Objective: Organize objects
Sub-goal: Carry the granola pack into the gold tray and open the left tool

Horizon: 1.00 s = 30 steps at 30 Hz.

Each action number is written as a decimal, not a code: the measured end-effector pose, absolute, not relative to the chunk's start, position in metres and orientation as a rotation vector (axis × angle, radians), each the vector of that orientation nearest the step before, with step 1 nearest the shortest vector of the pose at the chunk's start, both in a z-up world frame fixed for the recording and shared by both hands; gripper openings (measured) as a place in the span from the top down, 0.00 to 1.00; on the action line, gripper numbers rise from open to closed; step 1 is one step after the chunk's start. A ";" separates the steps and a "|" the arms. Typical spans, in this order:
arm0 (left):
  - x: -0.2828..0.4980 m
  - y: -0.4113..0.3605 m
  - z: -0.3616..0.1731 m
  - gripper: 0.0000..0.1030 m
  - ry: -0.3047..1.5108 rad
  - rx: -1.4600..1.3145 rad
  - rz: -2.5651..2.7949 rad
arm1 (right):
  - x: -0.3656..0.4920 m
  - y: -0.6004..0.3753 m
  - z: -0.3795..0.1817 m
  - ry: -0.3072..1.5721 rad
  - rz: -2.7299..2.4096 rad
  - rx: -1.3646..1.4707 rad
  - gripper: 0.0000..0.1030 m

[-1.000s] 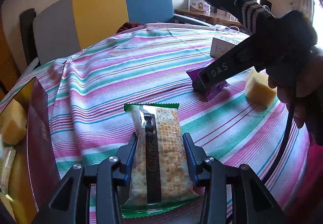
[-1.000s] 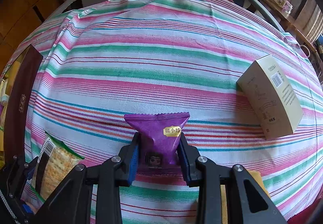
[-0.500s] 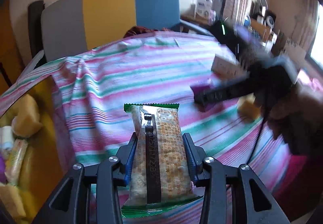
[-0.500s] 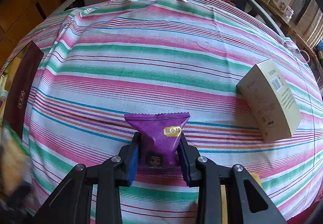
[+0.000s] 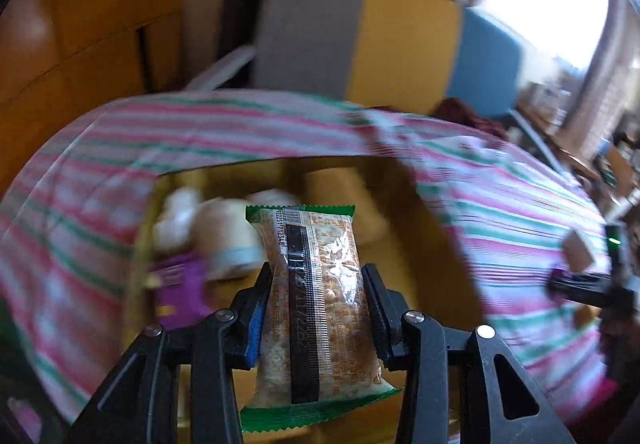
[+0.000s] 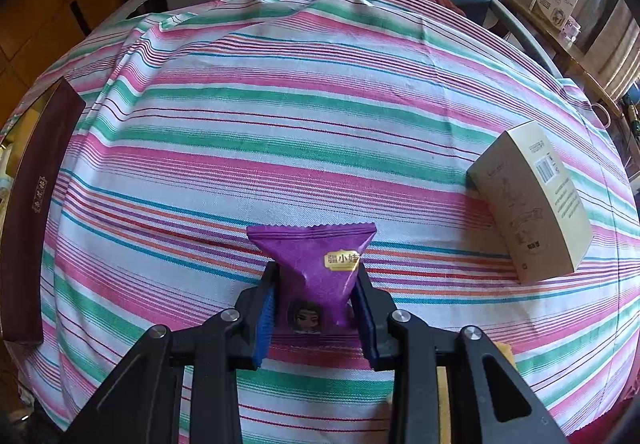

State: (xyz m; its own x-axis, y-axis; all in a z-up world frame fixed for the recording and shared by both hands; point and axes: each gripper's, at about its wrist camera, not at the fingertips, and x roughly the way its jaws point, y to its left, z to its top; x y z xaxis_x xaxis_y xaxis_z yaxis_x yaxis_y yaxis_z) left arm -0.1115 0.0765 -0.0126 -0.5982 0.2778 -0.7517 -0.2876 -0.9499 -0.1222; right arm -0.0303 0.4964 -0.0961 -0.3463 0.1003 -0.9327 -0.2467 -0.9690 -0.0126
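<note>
My left gripper (image 5: 316, 284) is shut on a green-edged cracker packet (image 5: 316, 308), held above an open yellow-lined box (image 5: 436, 260). Inside the box lie blurred items: a purple packet (image 5: 180, 284), pale rolls (image 5: 228, 240) and a tan block (image 5: 340, 195). My right gripper (image 6: 316, 280) is shut on a purple snack packet (image 6: 316, 264), just over the striped tablecloth (image 6: 304, 123). In the left wrist view the right gripper (image 5: 580, 288) shows as a dark bar at the far right.
A beige carton (image 6: 532, 199) lies on the cloth to the right of the purple packet. The box's dark maroon wall (image 6: 36, 203) runs along the left table edge. A grey, yellow and blue chair back (image 5: 372, 39) stands behind the table. A yellow sponge (image 6: 506, 352) peeks beside my right gripper.
My left gripper has swung left with the cracker packet, from over the tablecloth to above the open box. The right gripper keeps still with the purple packet.
</note>
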 end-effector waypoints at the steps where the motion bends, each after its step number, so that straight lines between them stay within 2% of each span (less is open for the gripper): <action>1: -0.115 0.070 -0.016 0.59 0.020 -1.217 2.576 | -0.031 0.497 -0.096 0.191 2.409 -1.655 0.67; 16: -0.143 0.049 -0.060 0.56 0.033 -1.411 2.617 | -0.031 0.497 -0.096 0.192 2.409 -1.655 0.67; 20: -0.140 0.044 -0.054 0.46 0.033 -1.391 2.635 | -0.031 0.497 -0.096 0.192 2.409 -1.654 0.67; 25: -0.124 0.035 -0.039 0.45 0.045 -1.323 2.684 | -0.033 0.498 -0.097 0.189 2.403 -1.651 0.67; 30: -0.100 0.018 -0.022 0.44 -0.001 -1.249 2.744 | -0.036 0.494 -0.082 0.272 2.408 -1.637 0.67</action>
State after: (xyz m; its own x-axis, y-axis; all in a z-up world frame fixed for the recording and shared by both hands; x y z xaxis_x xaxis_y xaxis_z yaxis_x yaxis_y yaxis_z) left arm -0.1004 0.0177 -0.0216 -0.6499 0.1155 -0.7512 -0.1151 -0.9919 -0.0529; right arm -0.0361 0.4937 -0.0820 -0.3572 0.0749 -0.9310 -0.2804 -0.9594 0.0304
